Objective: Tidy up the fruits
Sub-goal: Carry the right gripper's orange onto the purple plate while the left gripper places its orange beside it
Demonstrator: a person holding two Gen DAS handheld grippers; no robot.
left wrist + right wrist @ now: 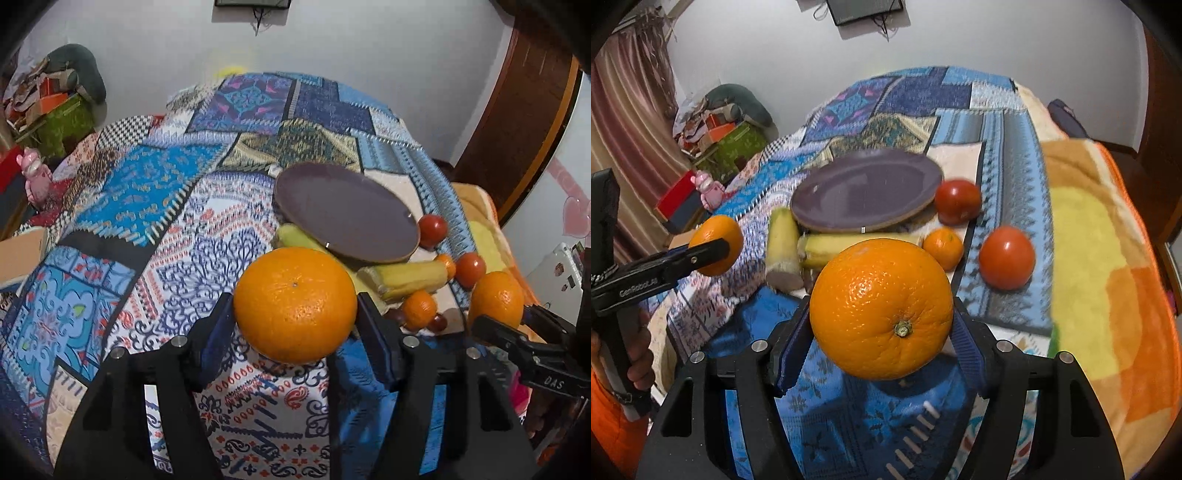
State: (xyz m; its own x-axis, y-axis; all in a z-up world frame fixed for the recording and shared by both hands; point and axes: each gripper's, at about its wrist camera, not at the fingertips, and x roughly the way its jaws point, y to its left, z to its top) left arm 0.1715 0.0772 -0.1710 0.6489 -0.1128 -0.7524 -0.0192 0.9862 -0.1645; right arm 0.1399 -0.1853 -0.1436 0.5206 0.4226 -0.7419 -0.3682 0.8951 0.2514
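My left gripper (pixel 295 314) is shut on a large orange (pixel 295 304) and holds it above the patterned bedspread. My right gripper (pixel 881 314) is shut on a second large orange (pixel 881 308), also held in the air; it shows in the left wrist view (pixel 496 299) too. The left gripper's orange shows in the right wrist view (pixel 718 243). A dark purple plate (pixel 345 212) (pixel 866 192) lies ahead, empty. Beside it lie two bananas (pixel 781 251) (pixel 406 277), two tomatoes (pixel 1006 256) (pixel 958 201) and a small mandarin (pixel 943 247).
The fruits rest on a bed with a patchwork blue cover (pixel 155 184) and an orange-yellow blanket (pixel 1108 258) on the right. A pink toy (pixel 35 177) and boxes (pixel 724 144) stand at the left. A few dark grapes (pixel 437 321) lie near another mandarin (pixel 419 308).
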